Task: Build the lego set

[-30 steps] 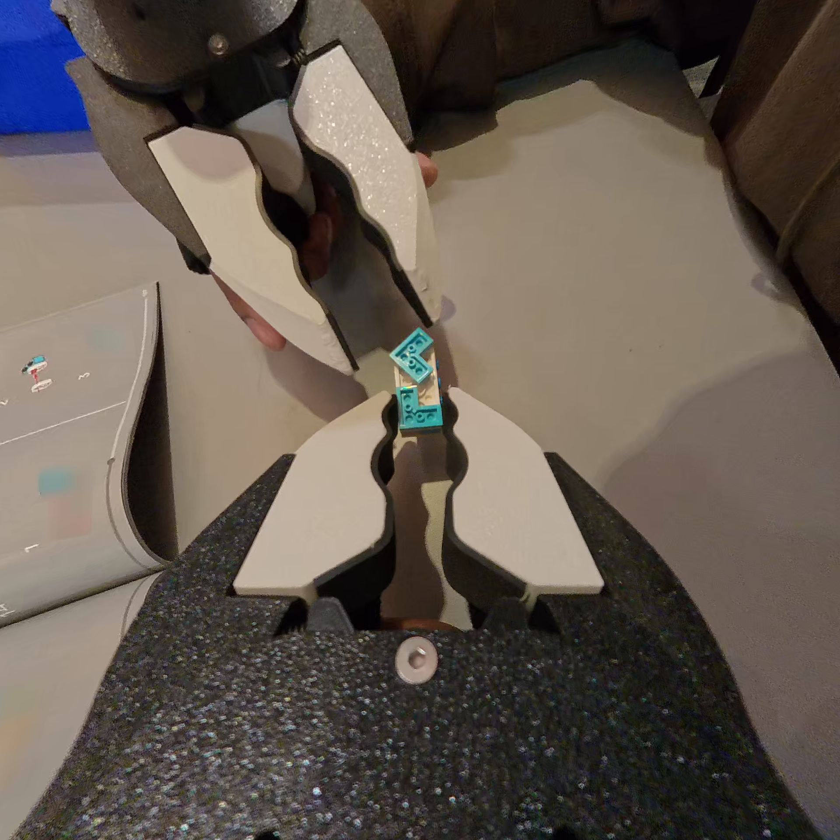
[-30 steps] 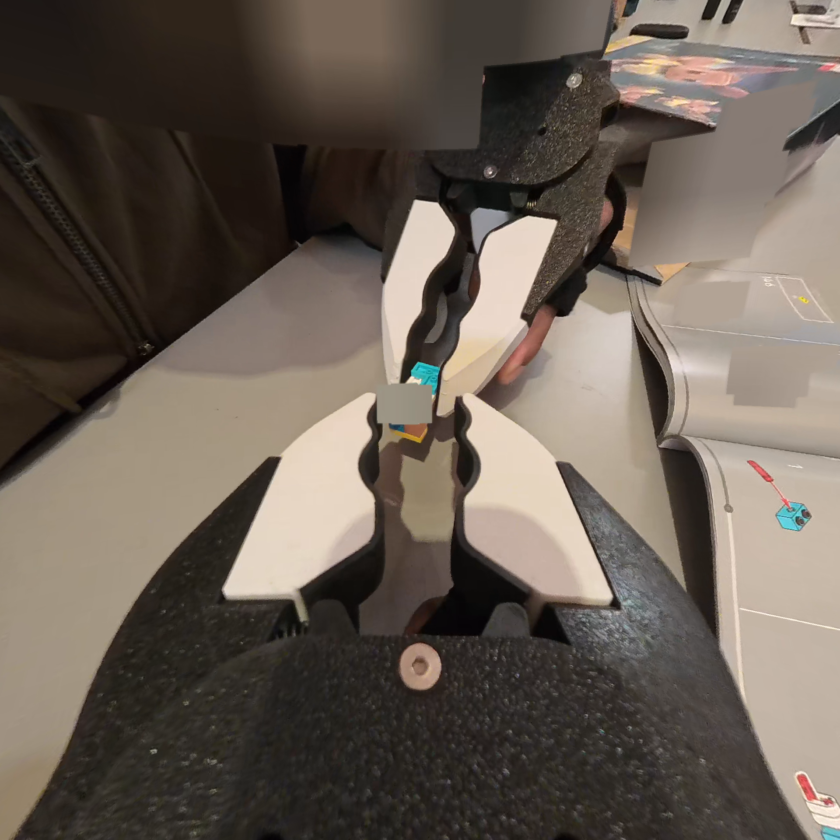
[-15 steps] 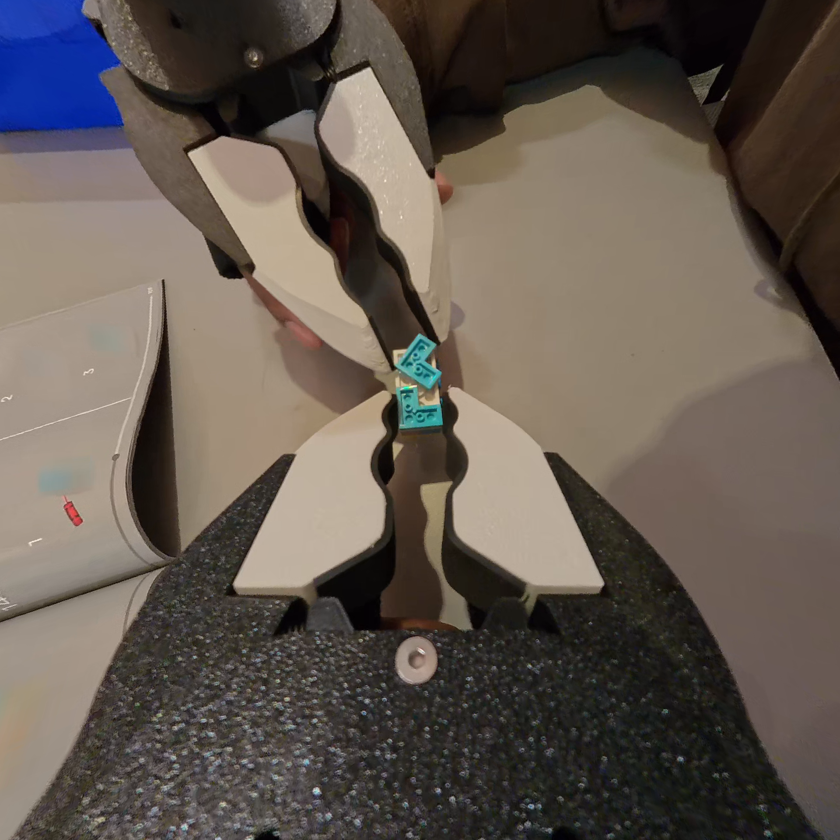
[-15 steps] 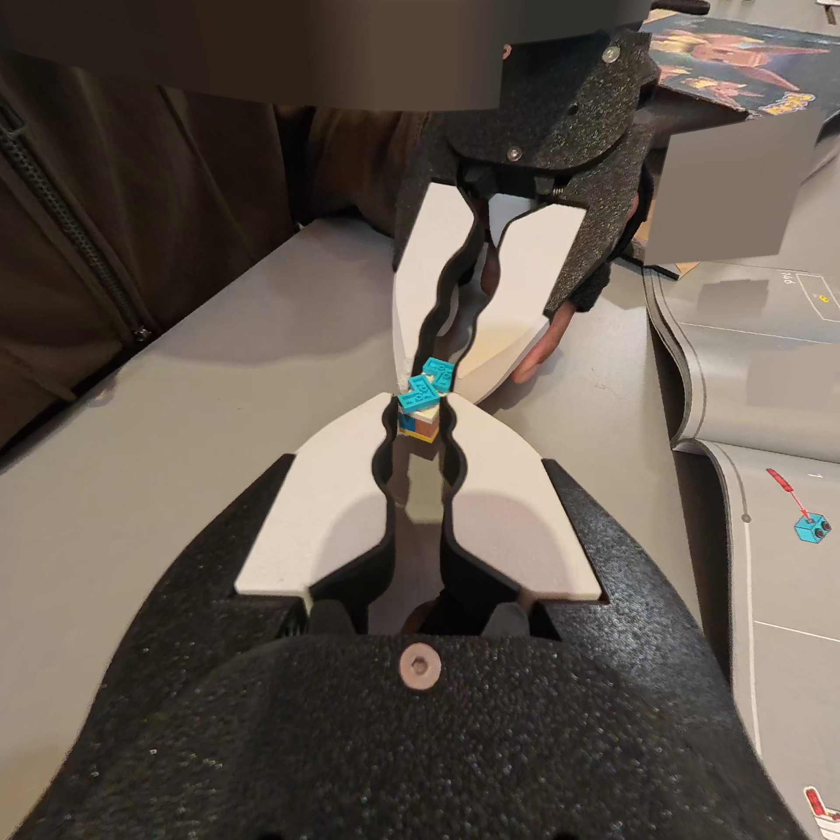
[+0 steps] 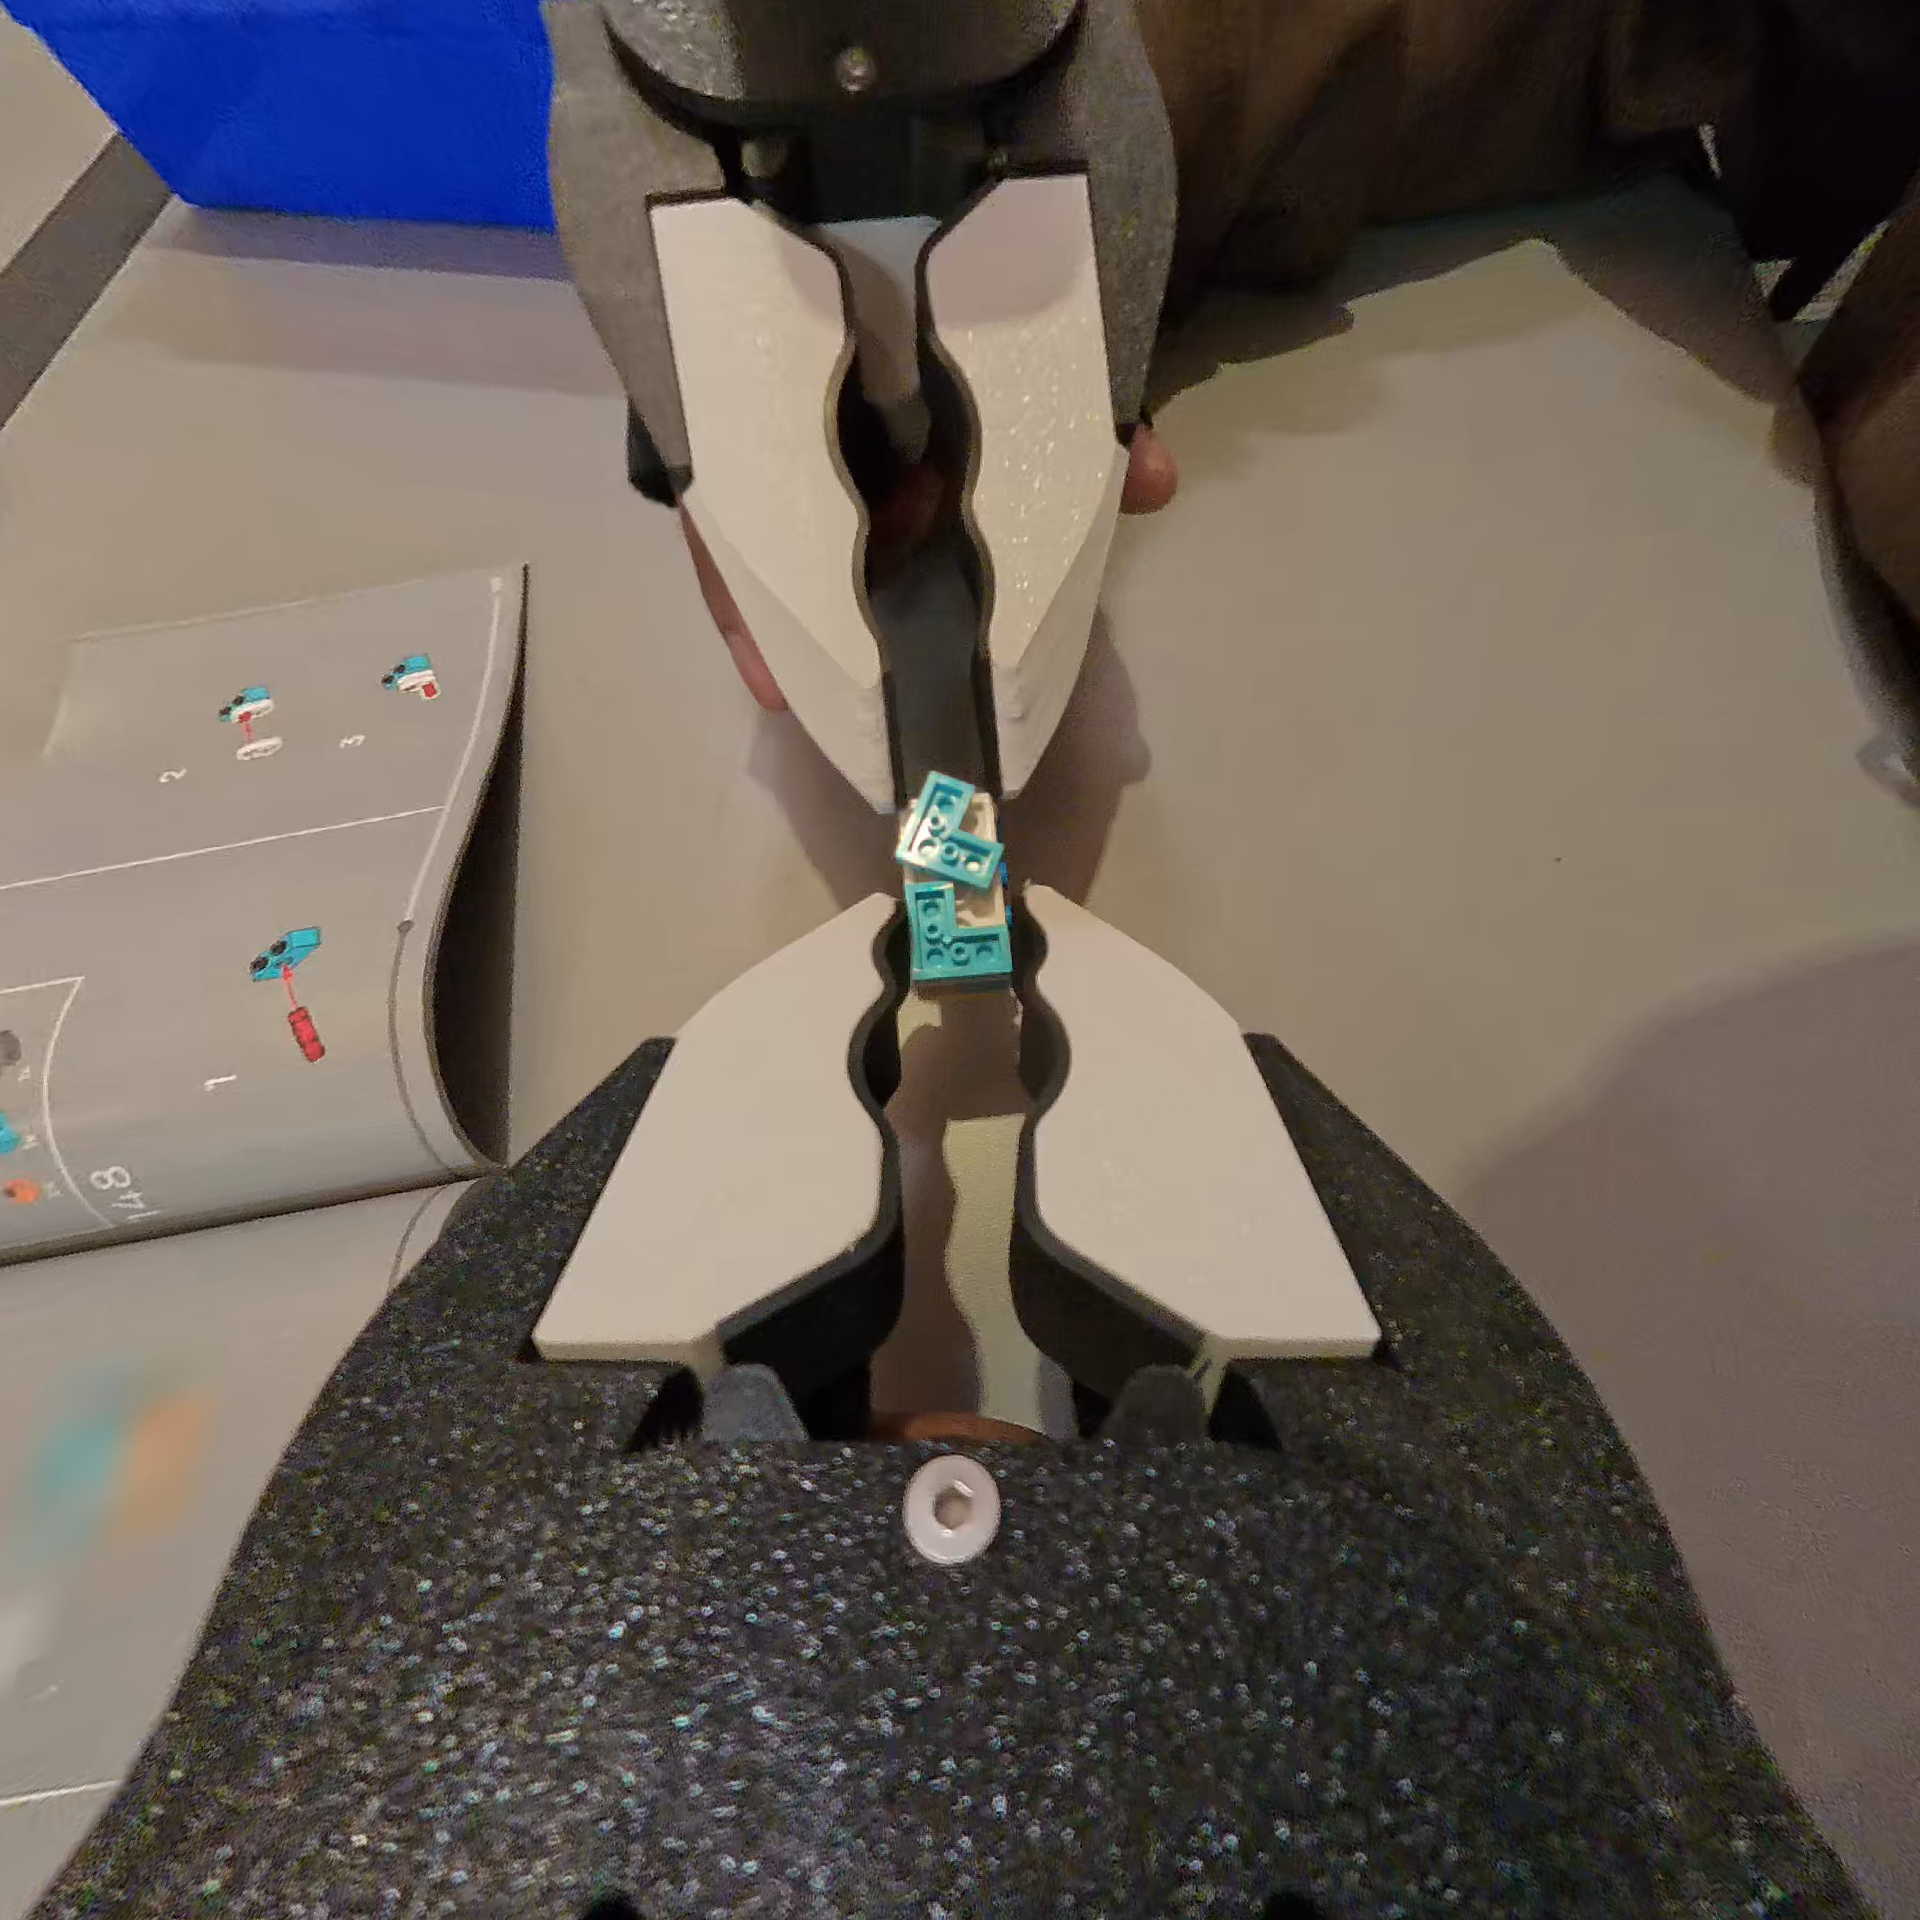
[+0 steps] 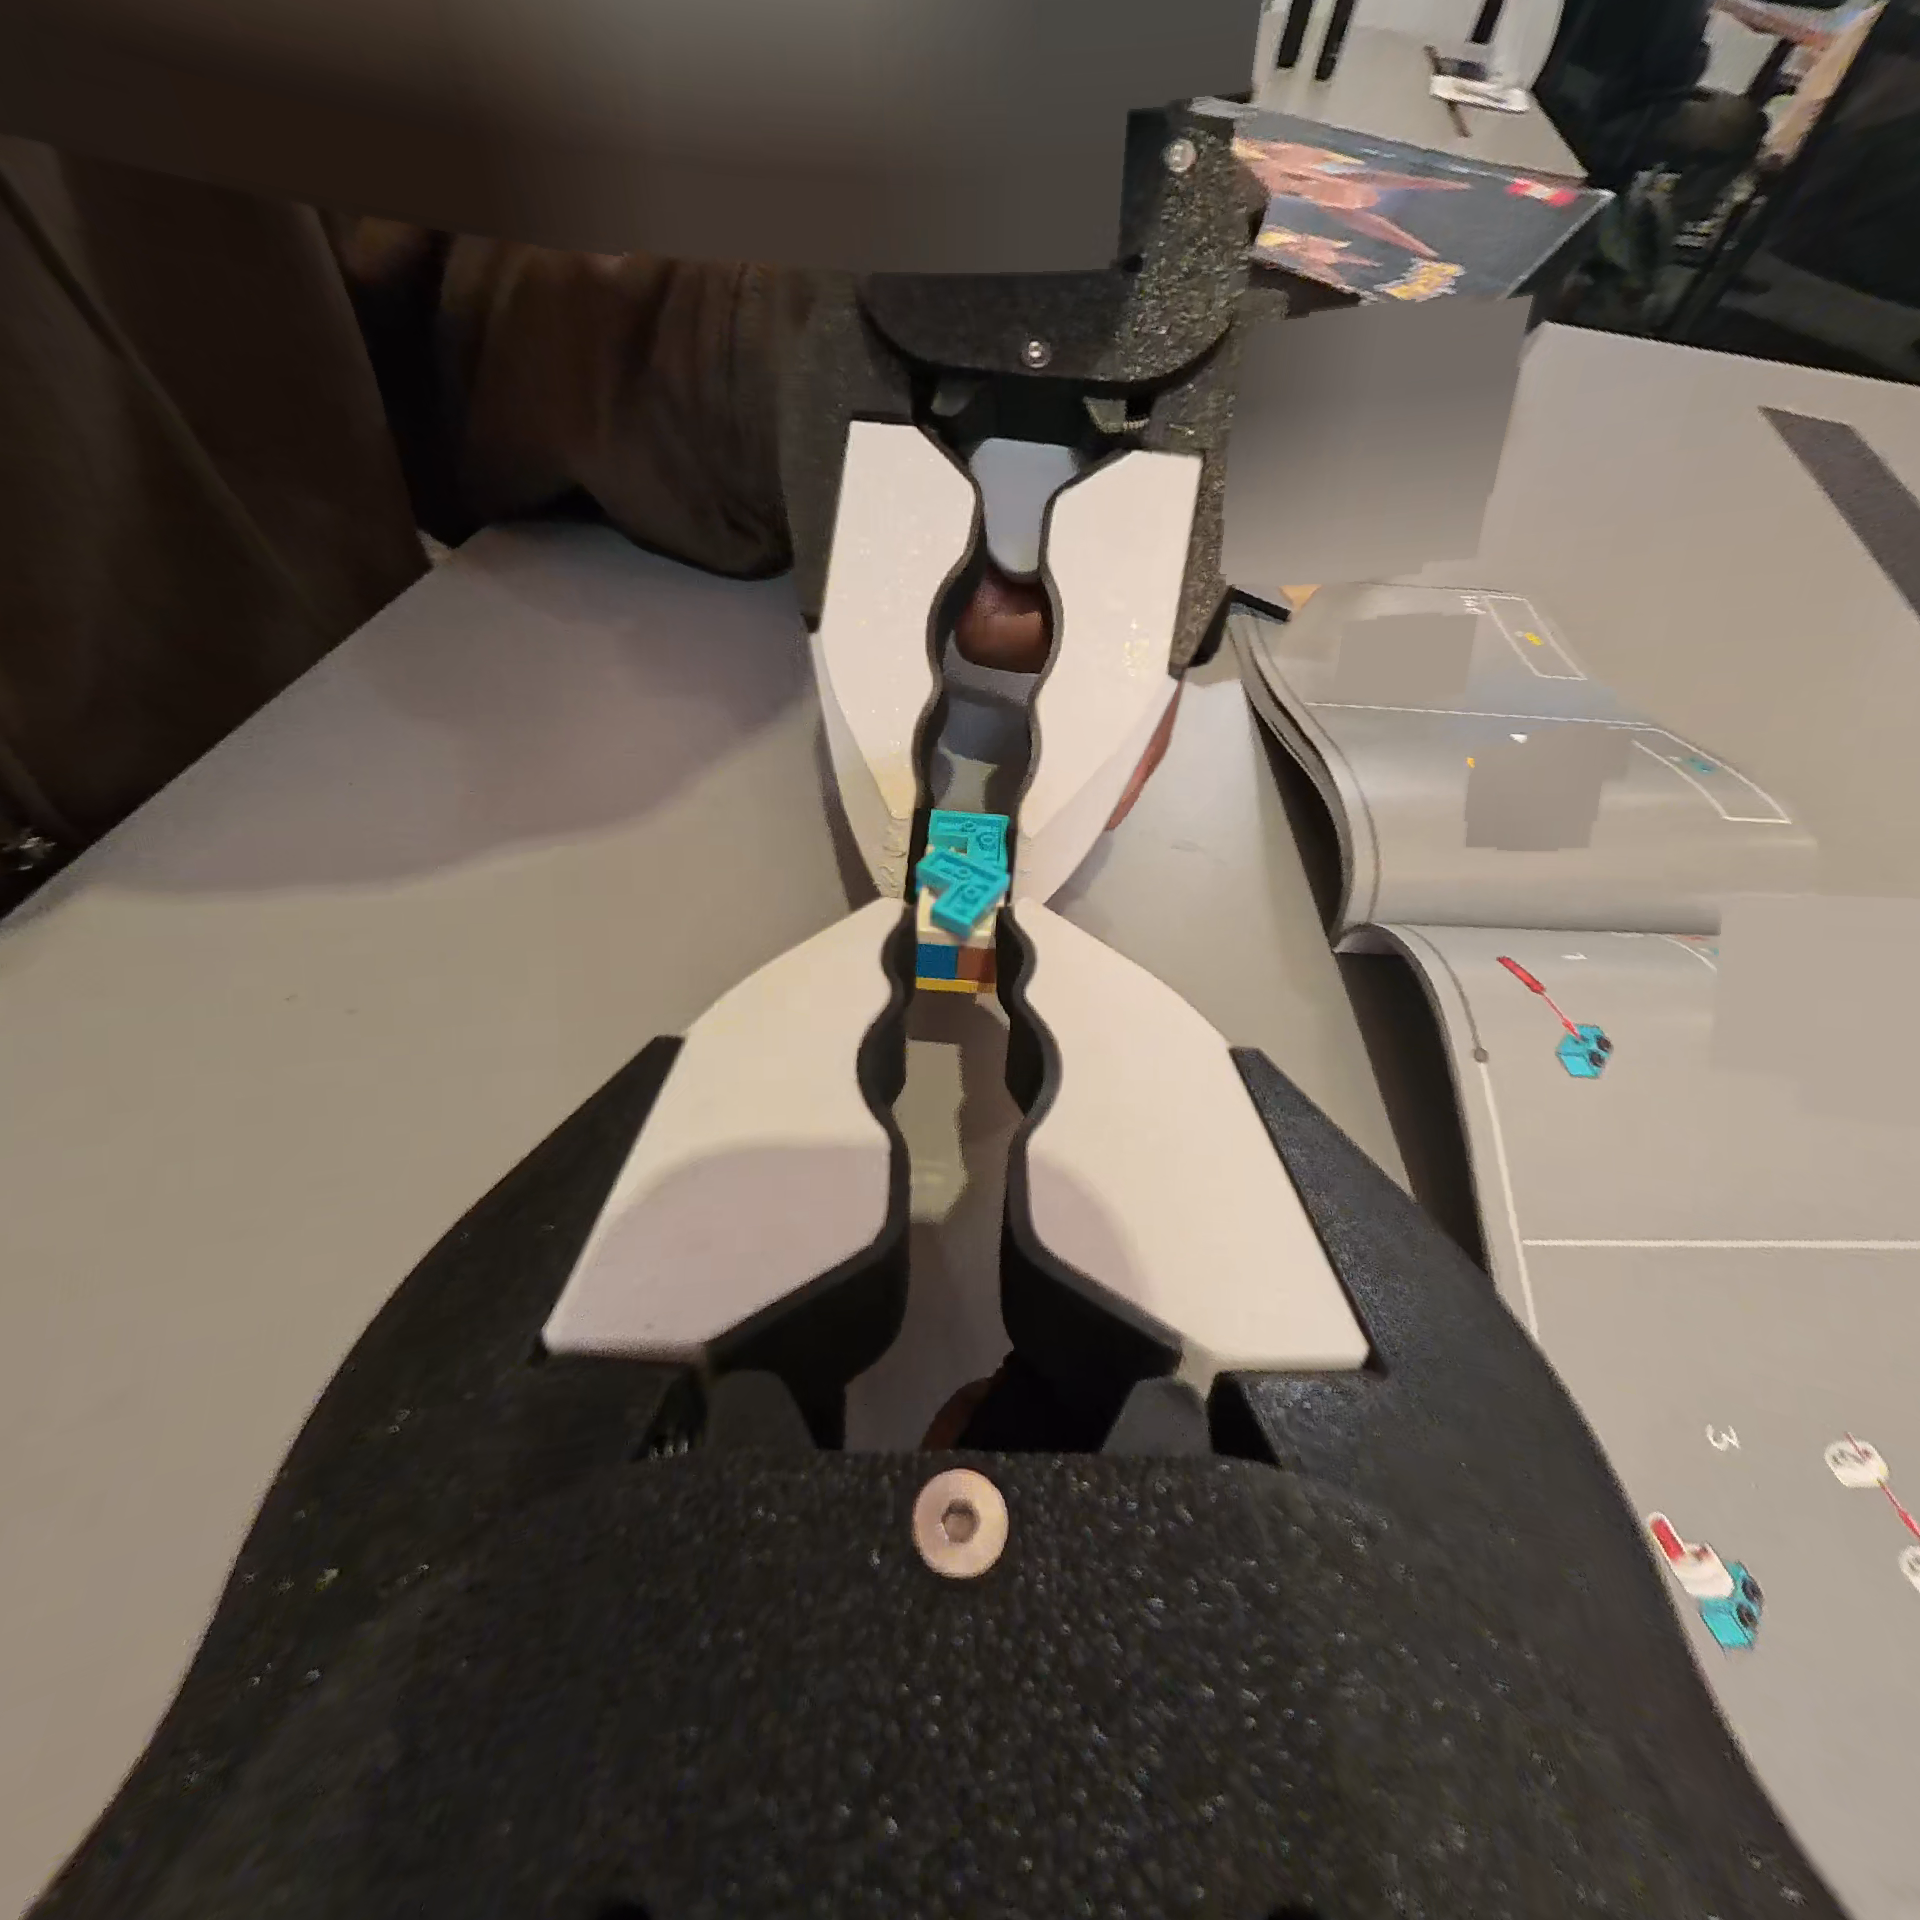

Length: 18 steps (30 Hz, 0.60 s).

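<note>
A small lego assembly (image 5: 961, 971) with a tan top and a flat teal L-shaped plate (image 5: 956, 940) is pinched in my left gripper (image 5: 956, 914). A second teal L-shaped plate (image 5: 951, 840) lies tilted on its far end. My right gripper (image 5: 943, 800) faces the left one, tip to tip. In the right wrist view my right gripper (image 6: 951, 925) is shut around the assembly's white, blue, brown and yellow stack (image 6: 954, 956), with the tilted plate (image 6: 964, 891) on top. The left gripper (image 6: 956, 878) holds the far end.
An open instruction booklet (image 5: 260, 883) lies on the grey table (image 5: 1455, 727) to my left; it also shows in the right wrist view (image 6: 1662, 1091). A blue bin (image 5: 312, 104) stands behind it. A lego box (image 6: 1403, 208) sits far right. A person's dark jacket borders the table. My left and right fingertips are right by each other.
My right gripper has come in from the left, lined up opposite the left gripper and narrowed its jaws onto the assembly's end. The left gripper has kept its hold.
</note>
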Tool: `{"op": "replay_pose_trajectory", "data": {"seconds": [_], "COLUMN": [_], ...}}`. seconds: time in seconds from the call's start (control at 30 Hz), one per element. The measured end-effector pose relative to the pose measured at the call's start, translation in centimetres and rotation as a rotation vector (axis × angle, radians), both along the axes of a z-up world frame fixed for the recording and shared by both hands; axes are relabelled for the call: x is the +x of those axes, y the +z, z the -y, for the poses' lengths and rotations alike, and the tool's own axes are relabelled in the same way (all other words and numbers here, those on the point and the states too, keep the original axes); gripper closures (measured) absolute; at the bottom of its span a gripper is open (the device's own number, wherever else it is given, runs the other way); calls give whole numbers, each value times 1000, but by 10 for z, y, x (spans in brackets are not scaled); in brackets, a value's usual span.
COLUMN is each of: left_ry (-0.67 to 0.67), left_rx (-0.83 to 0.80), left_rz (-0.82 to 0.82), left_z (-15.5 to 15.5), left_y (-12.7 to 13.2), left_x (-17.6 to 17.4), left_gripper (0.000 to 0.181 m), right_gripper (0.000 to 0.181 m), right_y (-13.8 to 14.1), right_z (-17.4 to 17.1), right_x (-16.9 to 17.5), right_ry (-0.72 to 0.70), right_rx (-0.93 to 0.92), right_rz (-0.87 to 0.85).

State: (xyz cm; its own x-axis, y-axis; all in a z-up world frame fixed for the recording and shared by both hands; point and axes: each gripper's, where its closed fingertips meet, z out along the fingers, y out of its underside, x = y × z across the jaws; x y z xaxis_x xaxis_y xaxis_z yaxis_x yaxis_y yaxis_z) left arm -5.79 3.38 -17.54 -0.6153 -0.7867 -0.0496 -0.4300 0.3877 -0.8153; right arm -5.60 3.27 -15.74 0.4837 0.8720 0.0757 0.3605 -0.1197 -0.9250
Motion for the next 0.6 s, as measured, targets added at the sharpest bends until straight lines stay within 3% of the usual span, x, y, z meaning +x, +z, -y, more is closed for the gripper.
{"op": "replay_pose_trajectory", "data": {"seconds": [0.23,0.37,0.6], "left_ry": [17,-6,-109], "left_rx": [-5,0,16], "left_rz": [-4,-14,-20], "left_z": [-2,1,19], "left_y": [0,-2,-7], "left_x": [1,-1,-8], "left_gripper": [163,163,163], "right_gripper": [165,155,154], "right_y": [3,4,7], "right_z": [-2,5,16], "right_x": [2,-2,-13], "right_ry": [-40,38,214], "right_rx": [11,-18,-85], "right_rz": [-16,-42,-90]}}
